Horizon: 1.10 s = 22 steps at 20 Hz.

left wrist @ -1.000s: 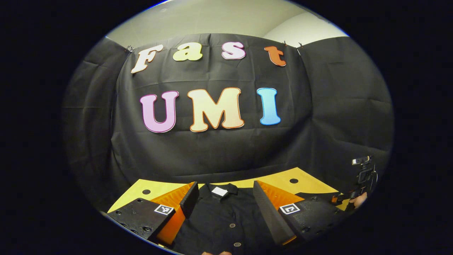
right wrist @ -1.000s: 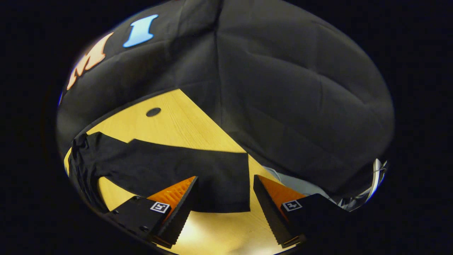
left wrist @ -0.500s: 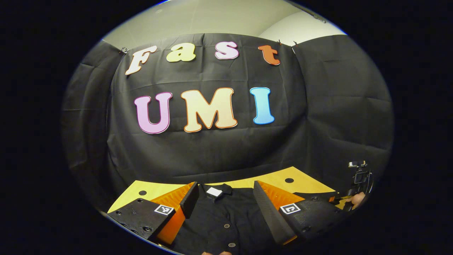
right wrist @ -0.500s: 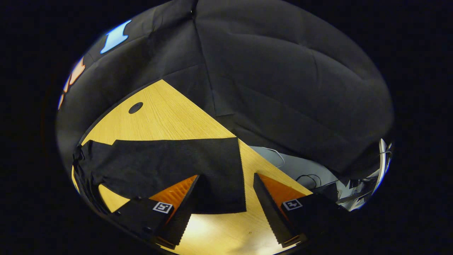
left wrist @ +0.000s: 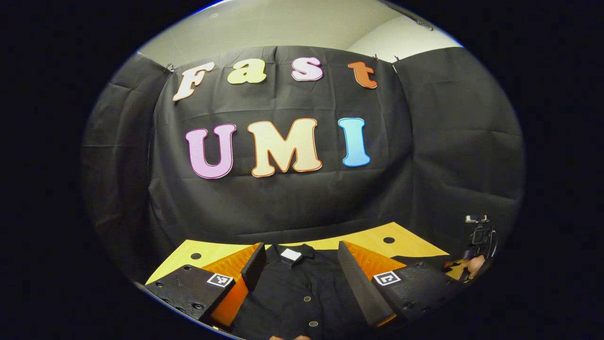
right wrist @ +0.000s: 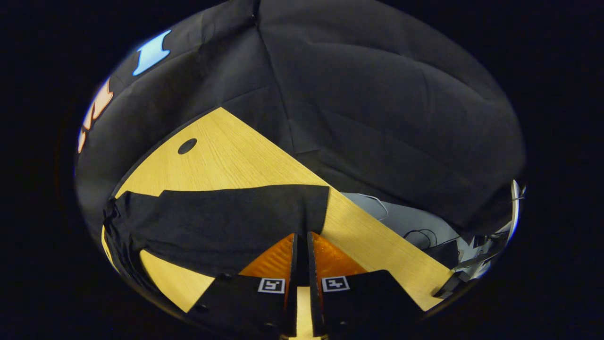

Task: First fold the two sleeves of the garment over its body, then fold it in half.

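A black button-up shirt (left wrist: 302,288) lies flat on the yellow wooden table (left wrist: 373,235), its collar with a white label (left wrist: 291,255) pointing toward the booth wall. My left gripper (left wrist: 300,245) hovers open over the shirt's chest, holding nothing. In the right gripper view one black sleeve (right wrist: 222,217) stretches across the table (right wrist: 226,156) toward the right edge. My right gripper (right wrist: 302,234) is shut on the sleeve at its cuff end, with the cloth pinched between the fingers. That gripper (left wrist: 477,250) and the hand holding it also appear far right in the left gripper view.
The table has round cable holes (right wrist: 187,146) (left wrist: 195,256). Its right edge runs diagonally just past the cuff; beyond it lies grey floor with cables (right wrist: 406,222). Black cloth walls close the booth at the back and right.
My right gripper's fingers have come together from wide open and now pinch the sleeve's cuff end. The left gripper has barely shifted and stays open.
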Available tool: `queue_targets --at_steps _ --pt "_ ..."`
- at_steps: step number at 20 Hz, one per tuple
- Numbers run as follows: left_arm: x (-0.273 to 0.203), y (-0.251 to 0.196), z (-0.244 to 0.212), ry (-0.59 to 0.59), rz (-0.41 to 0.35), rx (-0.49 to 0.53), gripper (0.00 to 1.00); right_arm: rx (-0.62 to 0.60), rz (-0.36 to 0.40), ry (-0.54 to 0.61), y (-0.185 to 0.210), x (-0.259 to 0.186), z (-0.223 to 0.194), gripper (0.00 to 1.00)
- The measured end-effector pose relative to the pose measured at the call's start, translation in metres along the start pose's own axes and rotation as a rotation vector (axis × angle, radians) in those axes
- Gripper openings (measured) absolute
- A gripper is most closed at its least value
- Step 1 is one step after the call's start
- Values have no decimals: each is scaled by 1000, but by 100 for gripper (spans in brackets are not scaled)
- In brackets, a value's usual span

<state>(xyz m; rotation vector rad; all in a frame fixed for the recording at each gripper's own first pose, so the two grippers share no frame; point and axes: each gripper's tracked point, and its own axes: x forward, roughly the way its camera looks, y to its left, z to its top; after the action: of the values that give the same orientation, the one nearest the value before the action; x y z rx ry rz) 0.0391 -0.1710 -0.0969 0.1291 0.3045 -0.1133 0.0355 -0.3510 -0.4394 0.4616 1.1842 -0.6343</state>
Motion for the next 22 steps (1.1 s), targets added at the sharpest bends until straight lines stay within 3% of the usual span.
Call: queue_targets --at_steps 1,2,13,18,22 --pt "-1 2 1 -2 3 1 92 3 6 0 1 5 0 4" --pt "-2 4 2 -5 7 2 94 -5 16 3 1 5 -1 3" --pt "-15 32 0 -22 43 -30 94 -28 30 -16 9 -11 4 2" --pt "-24 62 -9 -20 83 -73 92 -84 60 -75 44 -34 18 2" --pt "-27 84 -10 -33 107 -95 94 -124 121 -108 93 -59 25 2"
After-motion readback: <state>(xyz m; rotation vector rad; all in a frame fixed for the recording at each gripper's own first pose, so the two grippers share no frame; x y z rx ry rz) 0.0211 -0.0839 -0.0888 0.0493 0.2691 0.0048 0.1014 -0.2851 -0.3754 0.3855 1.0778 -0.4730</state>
